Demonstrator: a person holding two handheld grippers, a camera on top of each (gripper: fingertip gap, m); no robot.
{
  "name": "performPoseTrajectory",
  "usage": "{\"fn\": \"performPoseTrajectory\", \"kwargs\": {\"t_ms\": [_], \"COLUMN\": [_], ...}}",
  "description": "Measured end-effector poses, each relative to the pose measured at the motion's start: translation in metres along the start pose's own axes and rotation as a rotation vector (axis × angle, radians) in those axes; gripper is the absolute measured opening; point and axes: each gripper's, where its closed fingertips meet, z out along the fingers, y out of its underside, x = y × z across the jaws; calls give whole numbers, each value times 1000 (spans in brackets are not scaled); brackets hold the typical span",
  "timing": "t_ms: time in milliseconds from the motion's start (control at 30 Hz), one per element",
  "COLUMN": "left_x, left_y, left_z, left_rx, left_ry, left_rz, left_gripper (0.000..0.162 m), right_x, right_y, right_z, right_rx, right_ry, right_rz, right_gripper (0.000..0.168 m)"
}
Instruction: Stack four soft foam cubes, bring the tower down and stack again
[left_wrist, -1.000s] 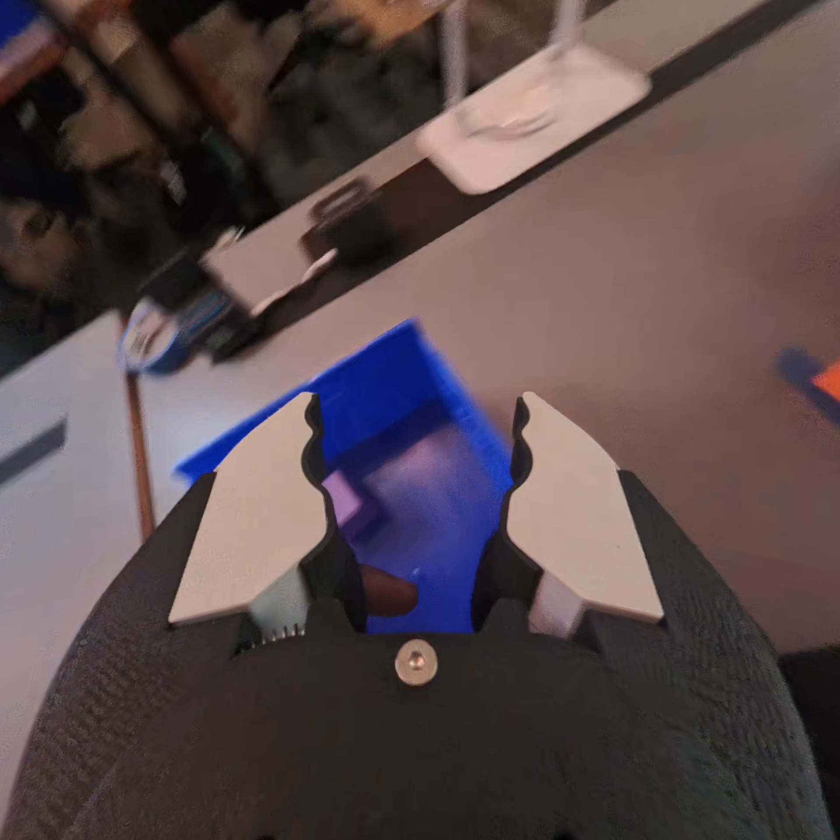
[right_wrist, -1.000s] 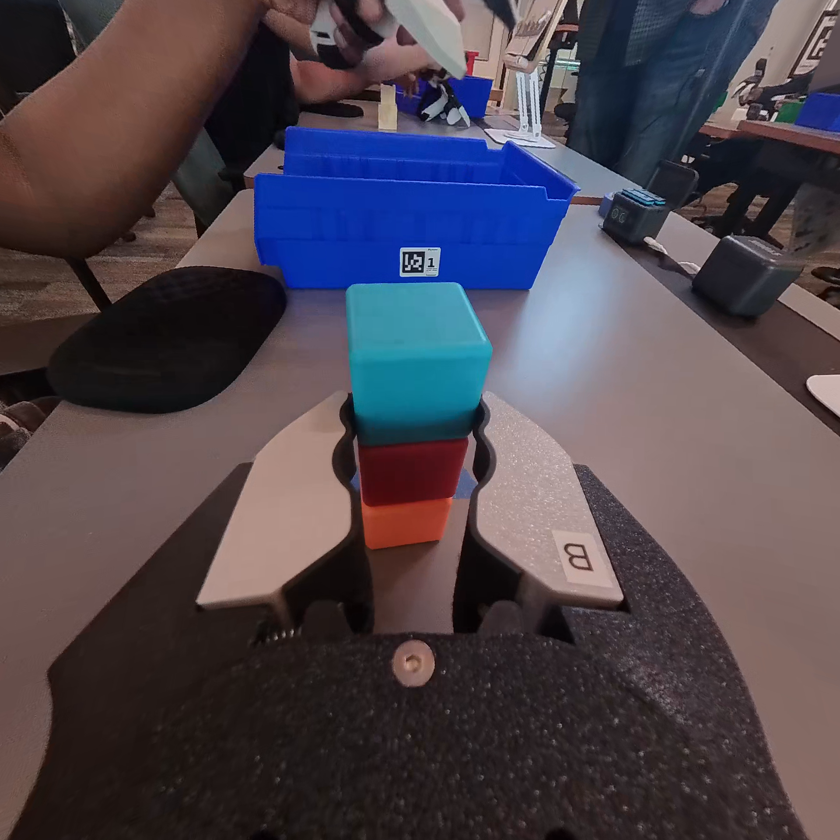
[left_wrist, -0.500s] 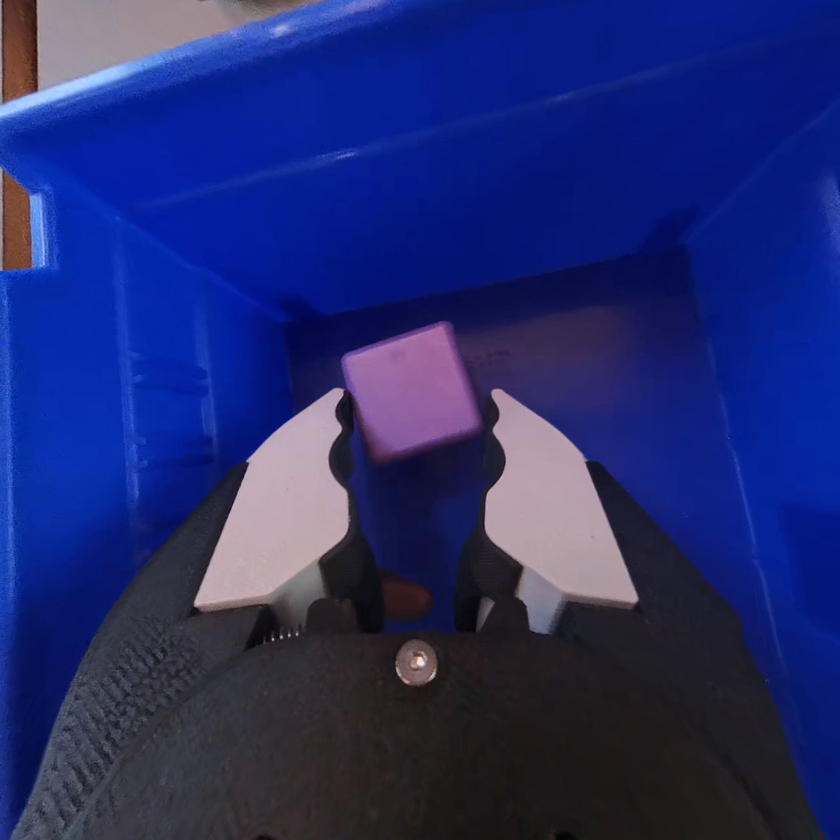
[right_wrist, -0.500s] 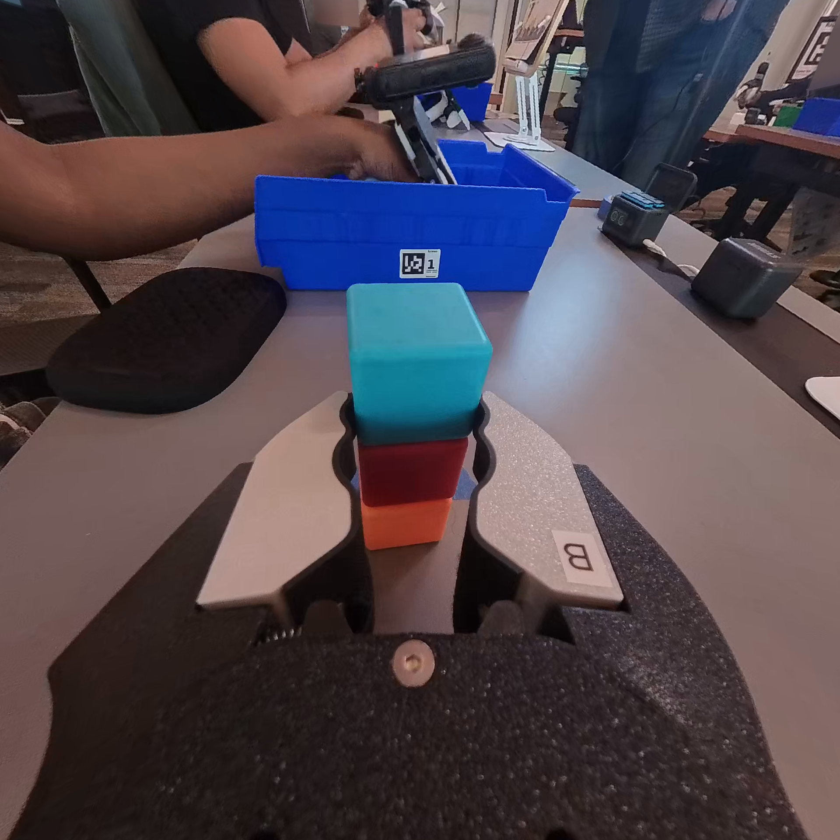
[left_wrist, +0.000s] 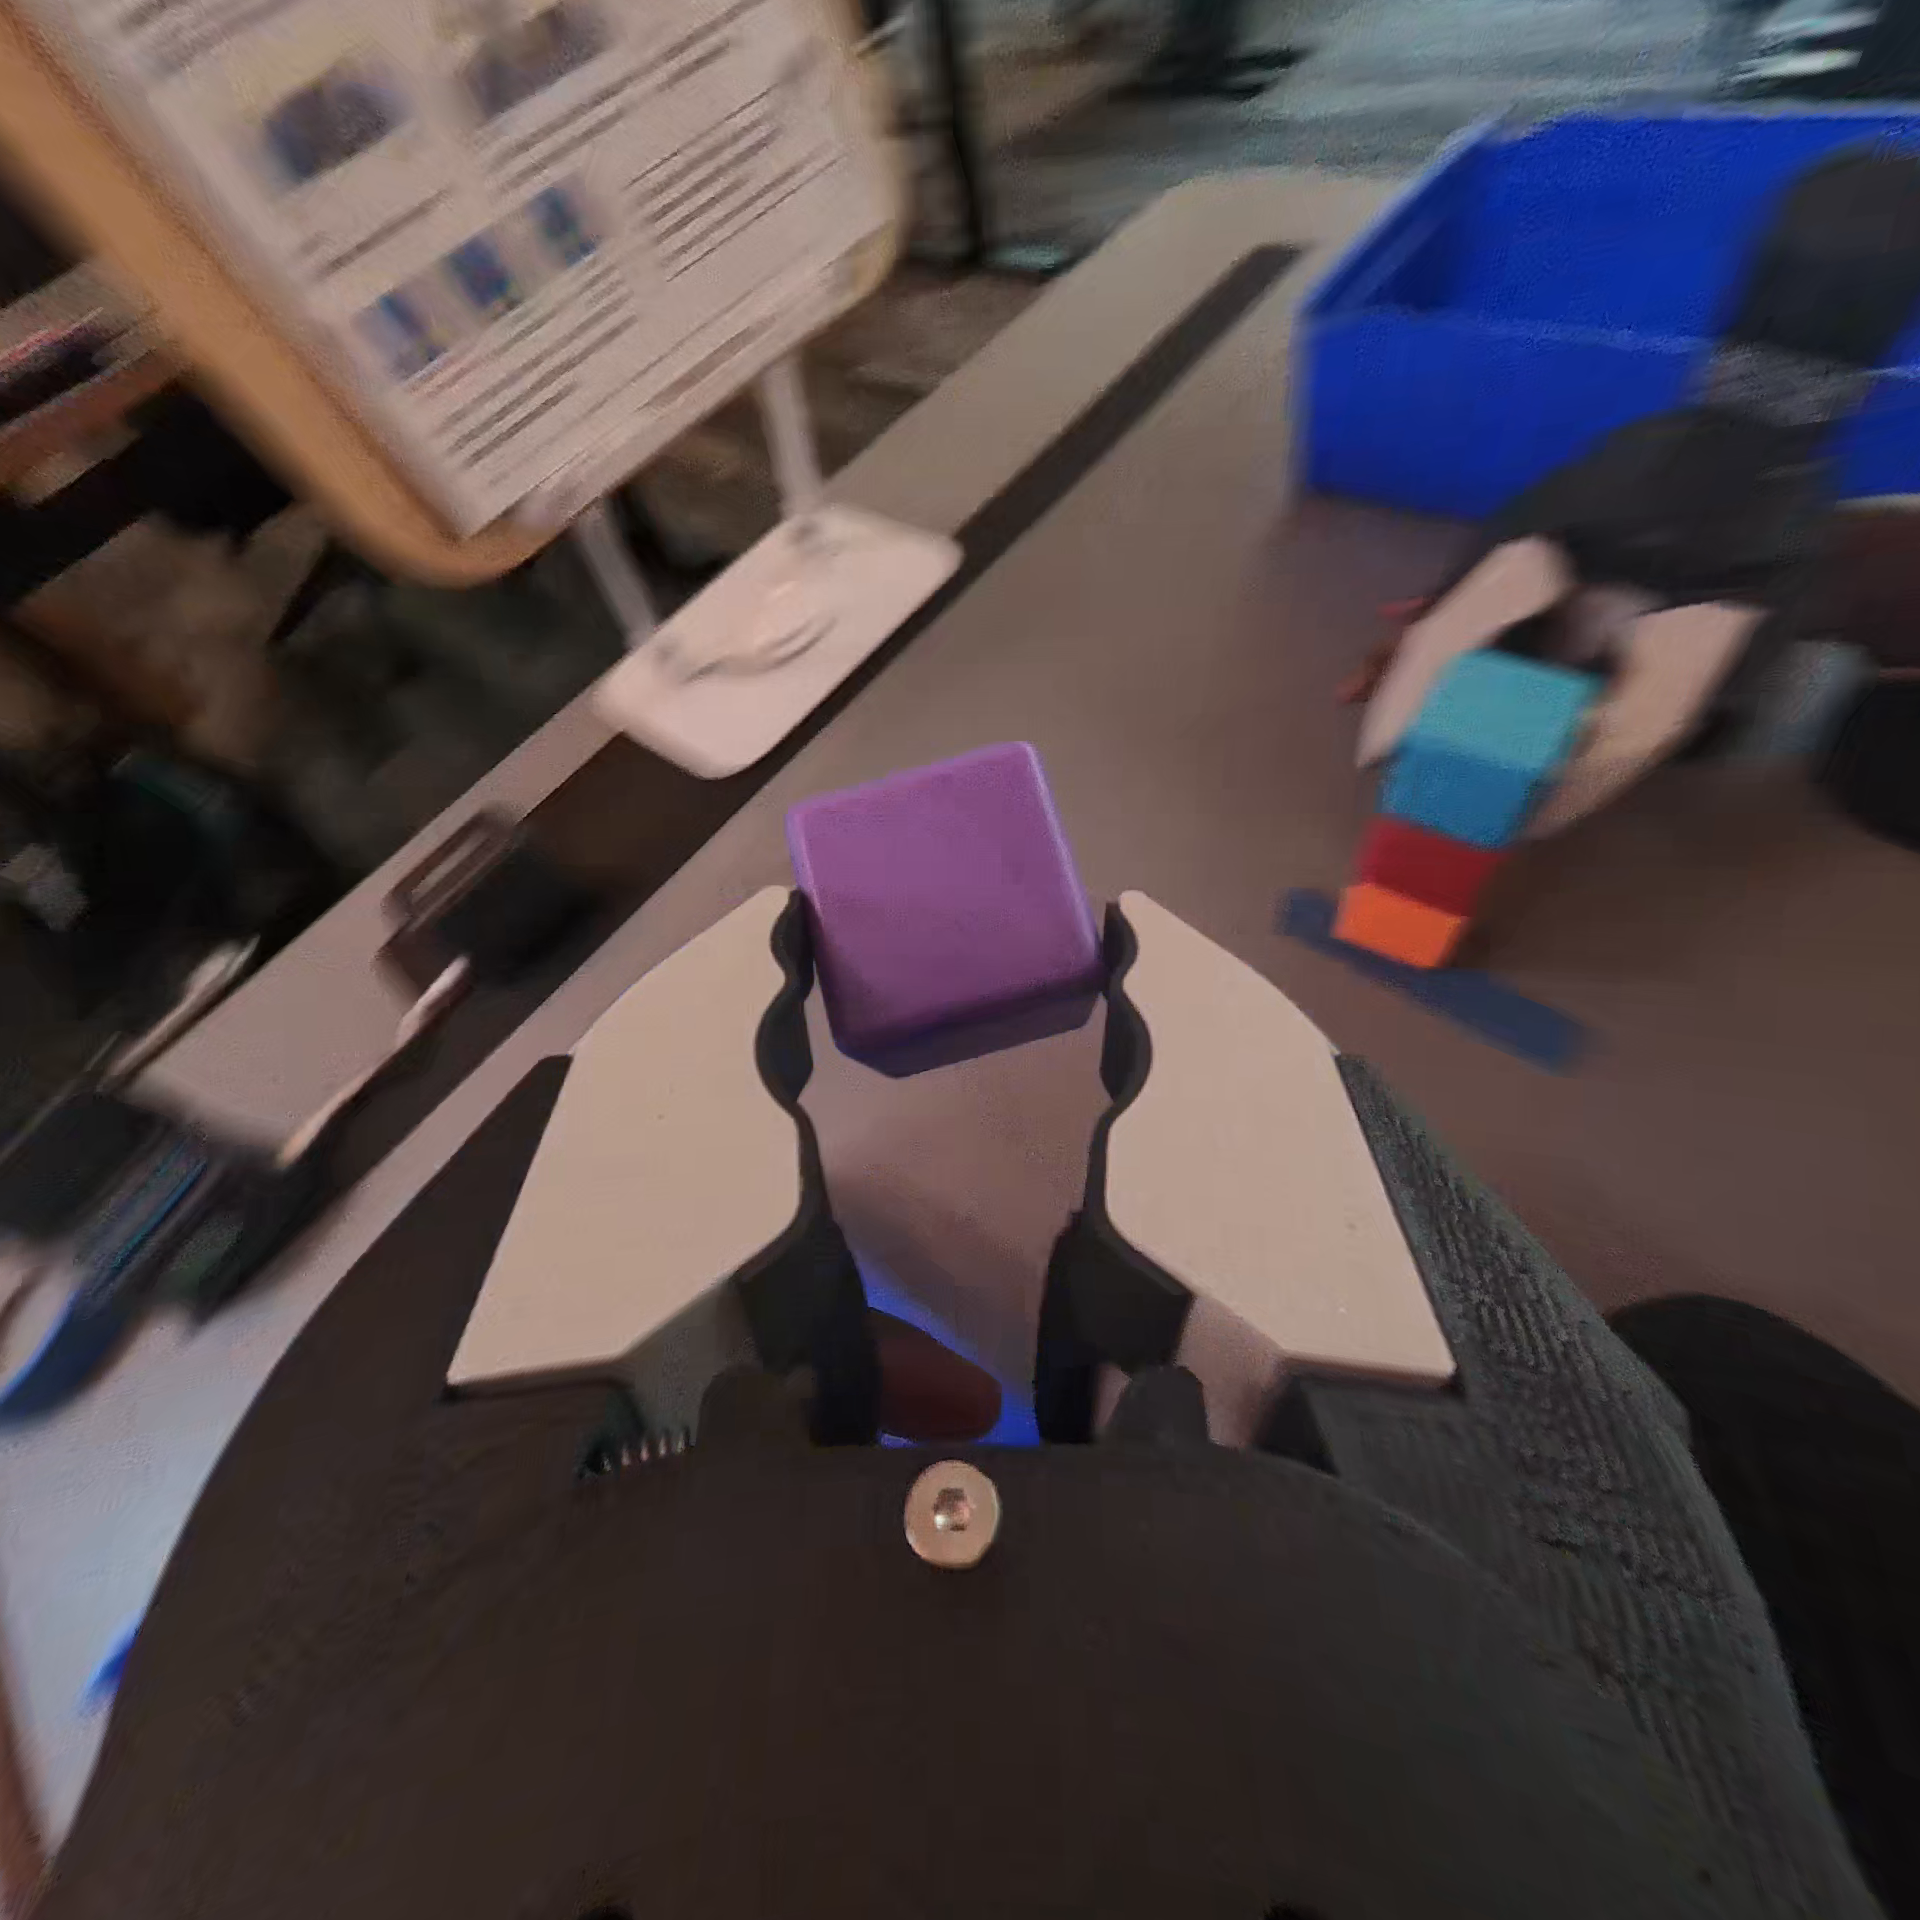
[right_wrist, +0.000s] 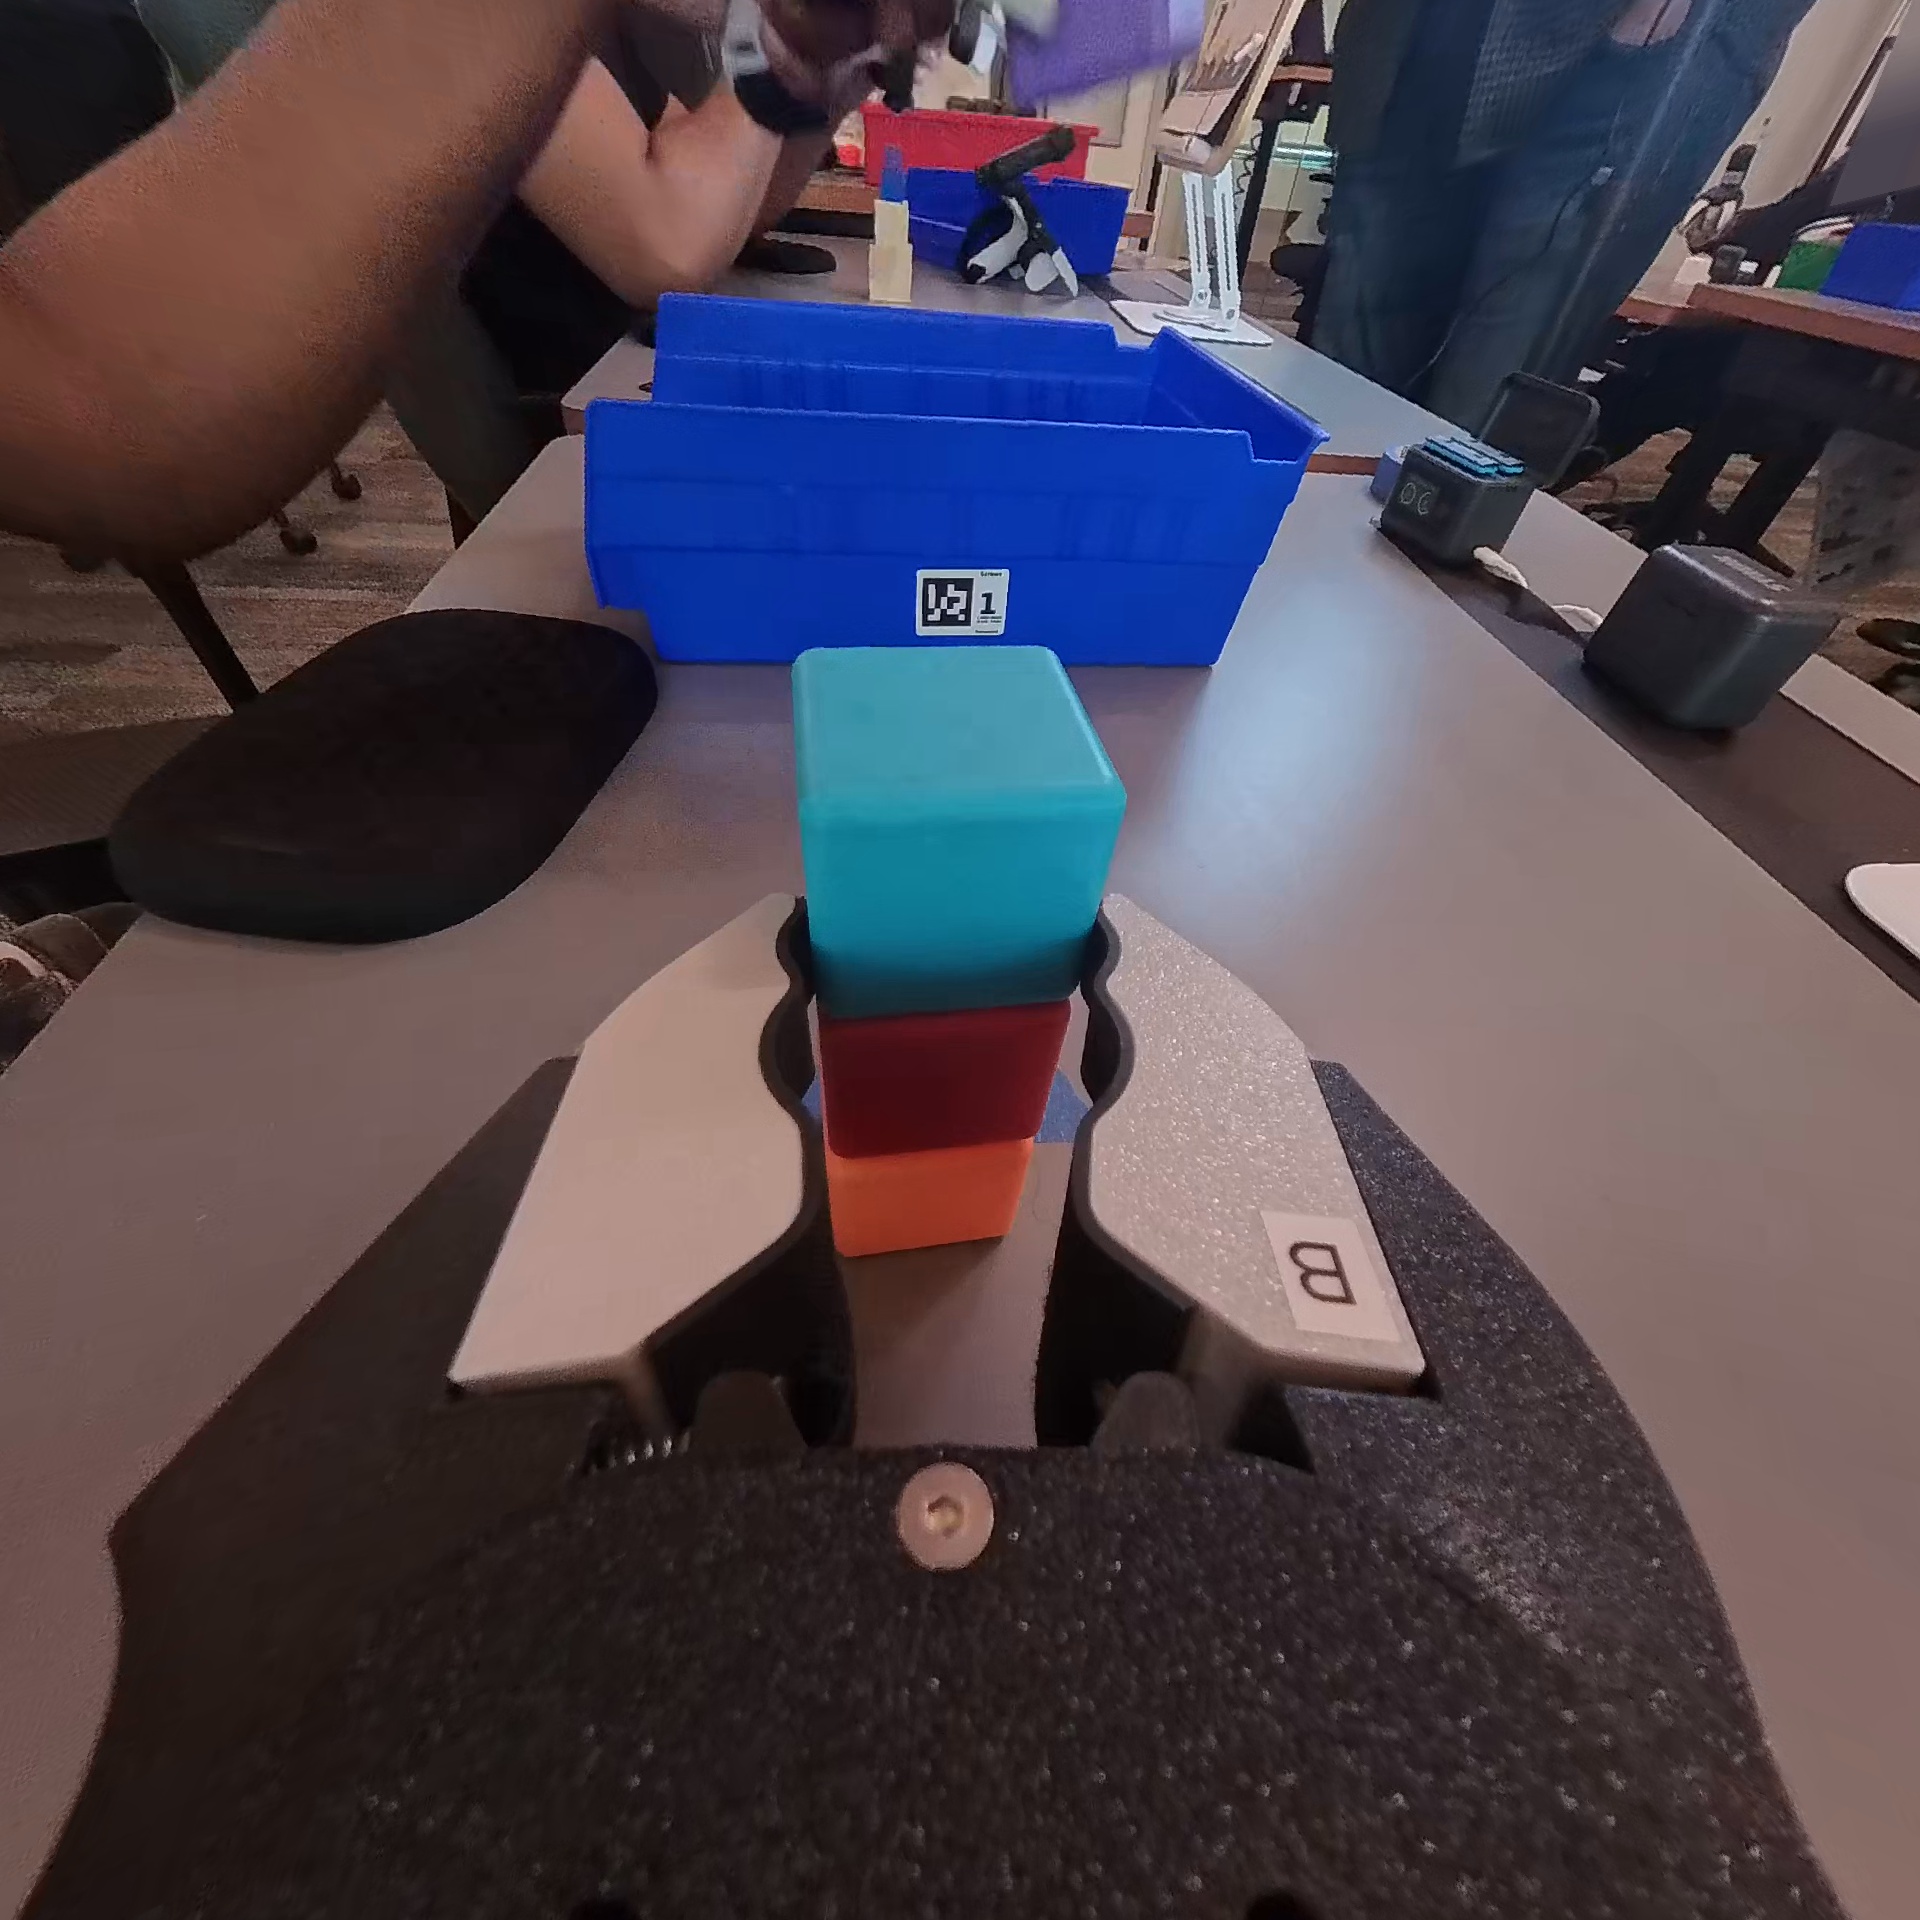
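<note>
Half a second ago the left gripper (left_wrist: 948, 940) was down inside the blue bin (right_wrist: 935, 499); it has since come up out of it, its jaws clamped on the purple cube (left_wrist: 940, 904), which is tilted and held in the air above the grey worktop (left_wrist: 1143, 582). Left of it in the left wrist view stand a blurred poster board (left_wrist: 499, 239) and its white base plate (left_wrist: 774, 639). Farther right is the three-cube stack: orange cube (right_wrist: 920, 1195) at the bottom, red cube (right_wrist: 940, 1075) on it, teal cube (right_wrist: 951, 821) on top. The right gripper (right_wrist: 948, 961) has its jaws closed around the teal cube's lower part. A black pad (right_wrist: 384, 769) lies left of the stack, the bin behind it, and small dark boxes (right_wrist: 1704, 665) lie at the right.
</note>
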Motion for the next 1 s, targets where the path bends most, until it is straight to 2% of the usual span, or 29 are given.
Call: {"fn": "performPoseTrajectory", "kwargs": {"t_ms": [100,167,233,300,467,733,1000], "left_x": [88,133,157,162,164,166,167], "left_y": [-38,-34,-22,-15,-12,-13,-14], "left_z": [30,55,78,97,113,116,116], "left_rx": [37,-35,-110,-154,-182,-158,-129], "left_ry": [314,456,526,534,619,752,779], "left_rz": [150,234,297,326,328,348,360], "left_gripper": [53,53,53,53,53,53,53], "right_x": [0,0,0,0,0,1,1], "right_y": [0,0,0,0,0,0,0], "right_z": [0,0,0,0,1,1,1], "right_rx": [2,1,3,3,2,4,9], "right_ry": [1,1,0,1,-3,-6,-6], "right_rz": [1,0,1,0,-1,2,2], "right_gripper": [50,50,50,50,50,50,49]}}
